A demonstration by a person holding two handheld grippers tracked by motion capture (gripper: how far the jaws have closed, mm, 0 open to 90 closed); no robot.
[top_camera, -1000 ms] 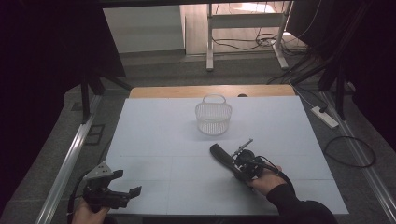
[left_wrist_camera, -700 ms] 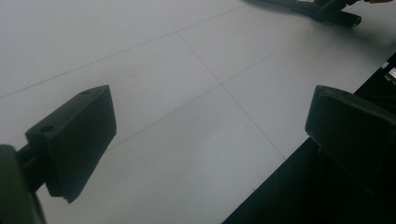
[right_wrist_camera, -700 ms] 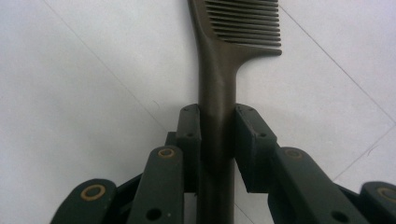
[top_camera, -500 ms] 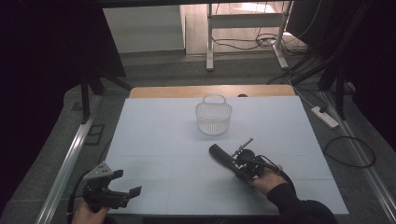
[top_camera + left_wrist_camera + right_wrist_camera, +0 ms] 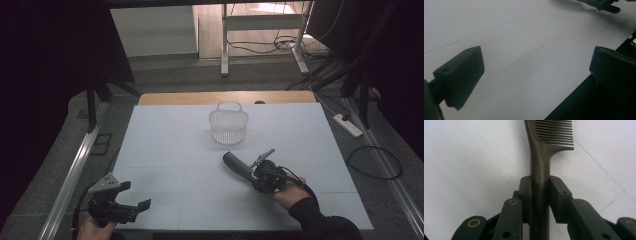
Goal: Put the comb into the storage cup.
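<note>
A dark comb (image 5: 541,147) with fine teeth has its handle clamped between the two jaws of my right gripper (image 5: 540,186). In the high view that right gripper (image 5: 260,172) sits on the white table right of centre, and the comb (image 5: 234,164) sticks out from it toward the upper left. A white mesh basket (image 5: 228,123) with a handle stands upright behind it, apart from the comb. My left gripper (image 5: 131,196) hovers at the table's front left corner, jaws wide apart with nothing between them (image 5: 536,75).
The white table top (image 5: 170,150) is marked with thin grid lines; a strip of bare wood (image 5: 200,97) runs along its far edge. A metal rail (image 5: 70,175) runs along the left side. Cables and a power strip (image 5: 347,125) lie on the floor to the right.
</note>
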